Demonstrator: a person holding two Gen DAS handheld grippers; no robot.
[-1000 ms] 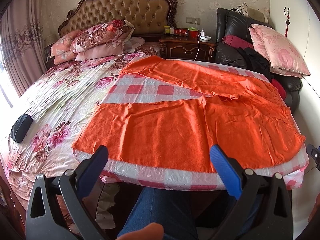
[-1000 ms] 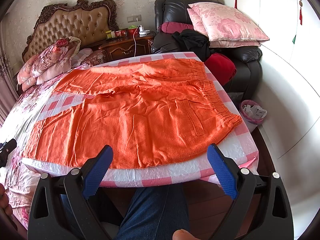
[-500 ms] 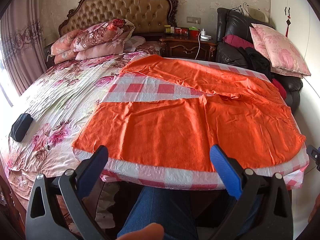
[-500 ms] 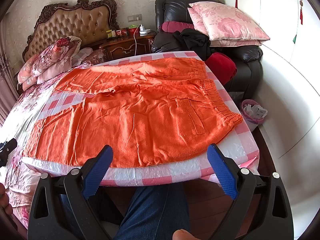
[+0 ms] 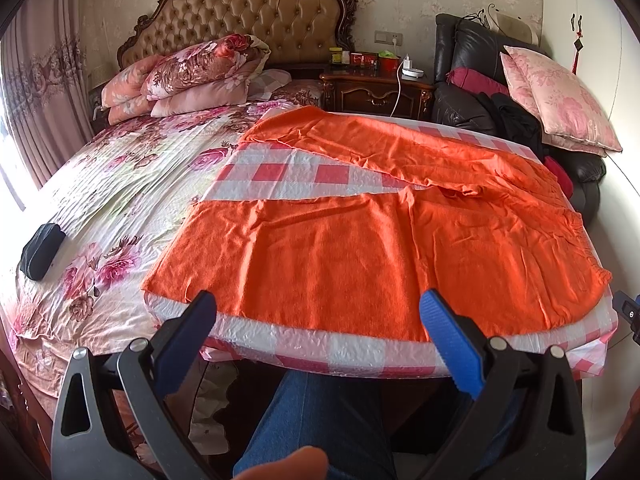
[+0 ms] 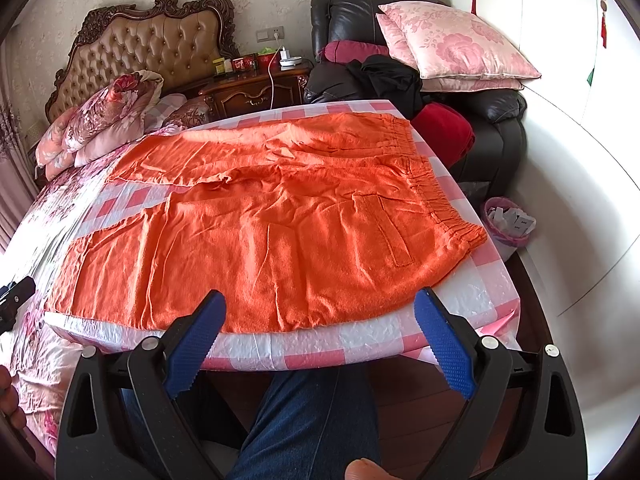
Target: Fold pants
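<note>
orange pants (image 6: 280,224) are spread flat across the checkered tabletop (image 6: 360,344), legs splayed, nothing folded yet, both the left gripper (image 5: 316,332) and right gripper (image 6: 320,328) hover wide open at the near edge, so next is pinching a leg hem

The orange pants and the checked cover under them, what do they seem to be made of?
The orange pants look like soft woven cloth, matte, perhaps cotton or linen: fine creases, and a gathered waistband. The checked cover looks like thin plastic sheeting: glossy, crinkled, with bright glints. Neither can be told for certain by sight.
</note>
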